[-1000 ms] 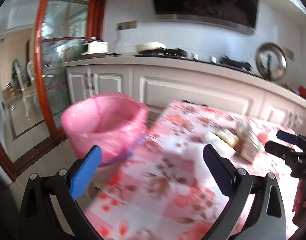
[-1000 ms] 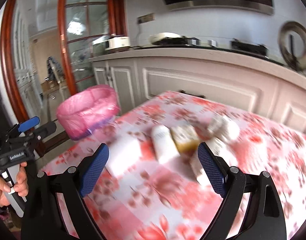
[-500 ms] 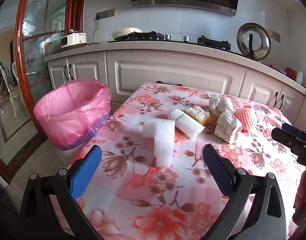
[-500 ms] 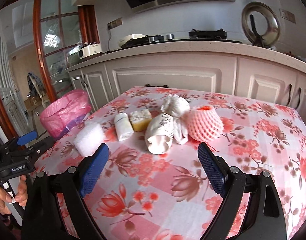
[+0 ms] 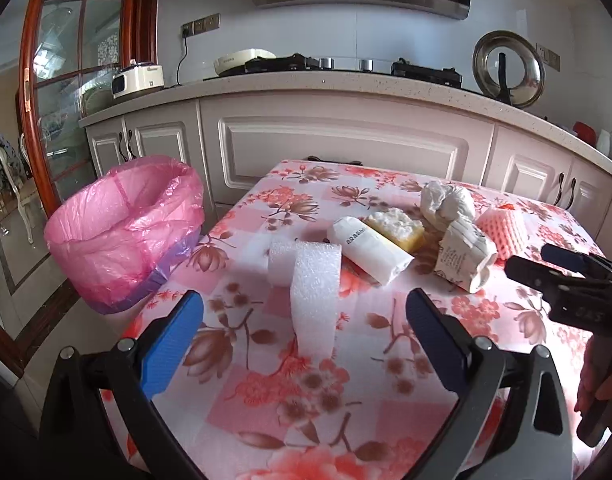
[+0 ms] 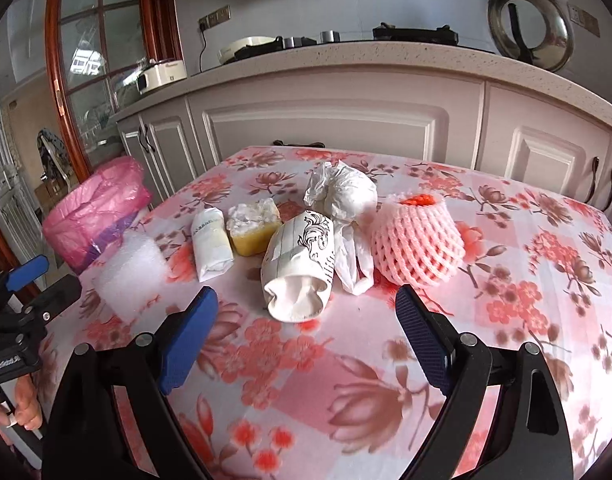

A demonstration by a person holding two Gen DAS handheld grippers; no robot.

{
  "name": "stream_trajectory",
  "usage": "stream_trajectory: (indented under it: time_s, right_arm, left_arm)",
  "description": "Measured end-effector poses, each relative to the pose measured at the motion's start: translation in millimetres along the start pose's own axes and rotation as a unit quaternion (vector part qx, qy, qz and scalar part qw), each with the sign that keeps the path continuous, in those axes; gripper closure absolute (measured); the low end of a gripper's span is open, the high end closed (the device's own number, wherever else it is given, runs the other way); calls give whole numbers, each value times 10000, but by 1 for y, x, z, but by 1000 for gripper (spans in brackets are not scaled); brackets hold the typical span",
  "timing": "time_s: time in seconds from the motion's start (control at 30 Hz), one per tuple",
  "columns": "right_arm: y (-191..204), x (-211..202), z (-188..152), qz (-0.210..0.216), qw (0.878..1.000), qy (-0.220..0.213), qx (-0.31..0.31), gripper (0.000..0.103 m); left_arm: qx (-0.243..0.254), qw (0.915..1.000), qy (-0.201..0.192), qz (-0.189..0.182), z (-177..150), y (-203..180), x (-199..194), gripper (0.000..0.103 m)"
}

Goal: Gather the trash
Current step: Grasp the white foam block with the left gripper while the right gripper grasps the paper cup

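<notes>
Both my grippers, left gripper [image 5: 303,334] and right gripper [image 6: 306,338], hang spread and empty. The foam sheet [image 5: 314,286] sits near the worktop's [image 5: 386,380] left edge, by the pink-lined bin [image 5: 125,232]. First pick, I reckon: lower, straddle, squeeze.

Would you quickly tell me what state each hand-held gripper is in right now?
Left hand-held gripper: open, holding nothing, above the tablecloth.
Right hand-held gripper: open, holding nothing.

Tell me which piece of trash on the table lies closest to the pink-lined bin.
The white folded foam sheet: it lies at the table's left edge beside the pink-lined bin, while the other trash sits farther right.
</notes>
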State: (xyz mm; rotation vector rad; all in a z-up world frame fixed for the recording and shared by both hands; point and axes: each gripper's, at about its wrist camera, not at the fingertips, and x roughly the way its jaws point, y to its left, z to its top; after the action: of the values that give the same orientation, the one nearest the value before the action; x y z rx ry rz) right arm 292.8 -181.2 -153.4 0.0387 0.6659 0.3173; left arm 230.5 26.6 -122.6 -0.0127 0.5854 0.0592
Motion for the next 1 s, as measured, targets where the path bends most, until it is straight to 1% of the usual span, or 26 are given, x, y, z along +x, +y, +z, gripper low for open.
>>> stream_trajectory:
  time_s: [0.07, 0.1, 0.13, 0.27, 0.33, 0.37, 0.43, 0.5, 0.63, 0.73, 0.8, 0.87, 0.9, 0.97, 1.0]
  right_arm:
    - [1, 11, 5, -24, 10000, 73, -24, 19]
    - [3, 16, 7, -28, 9999, 113, -36, 21]
    - [4, 23, 9, -32, 9998, 171, -59, 24]
    - [9, 42, 12, -71, 9992, 358, -165, 28]
    - [10, 51, 13, -90, 9986, 481, -194, 35]
    - [11, 56, 13, -108, 9982, 543, -212, 37]
    - [10, 64, 14, -115, 9973, 696, -198, 45]
    - [10, 68, 14, -101, 9969, 759, -183, 48]
    - [9, 59, 13, 33, 9980, 616, -151, 49]
    - [6, 45, 11, 143, 9987, 476, -92, 49]
    - [3, 37, 11, 186, 9989, 419, -75, 49]
    - [1, 29, 9, 166, 9991, 372, -77, 49]
    - [0, 27, 8, 165, 9992, 360, -70, 49]
    - [-3, 20, 6, 181, 9993, 329, -8, 49]
    - [-4, 18, 5, 191, 9993, 317, 8, 49]
  left_arm:
    - [-65, 10000, 48, -14, 2, 3, 8, 5]
    - [-90, 9999, 70, -18, 3, 5, 10, 6]
    - [-119, 9999, 102, -20, 4, 6, 15, 7]
    - [-157, 9996, 202, -80, 6, 8, 26, 13]
    - [-124, 9995, 254, -101, 6, 8, 31, 16]
    - [-113, 9995, 279, -111, 6, 8, 34, 17]
    - [-102, 9994, 321, -111, 6, 8, 38, 17]
    - [-111, 9992, 364, -102, 5, 8, 43, 17]
    - [-132, 9983, 557, -115, 6, 7, 56, 21]
    - [-103, 9979, 624, -116, 9, 3, 63, 25]
    - [-86, 9974, 701, -119, 12, 0, 69, 29]
    - [-48, 9967, 794, -151, 13, -3, 74, 39]
    - [-22, 9964, 837, -153, 13, -5, 77, 43]
    - [40, 9953, 948, -211, 11, -9, 79, 63]
    - [87, 9947, 1003, -227, 8, -11, 80, 68]
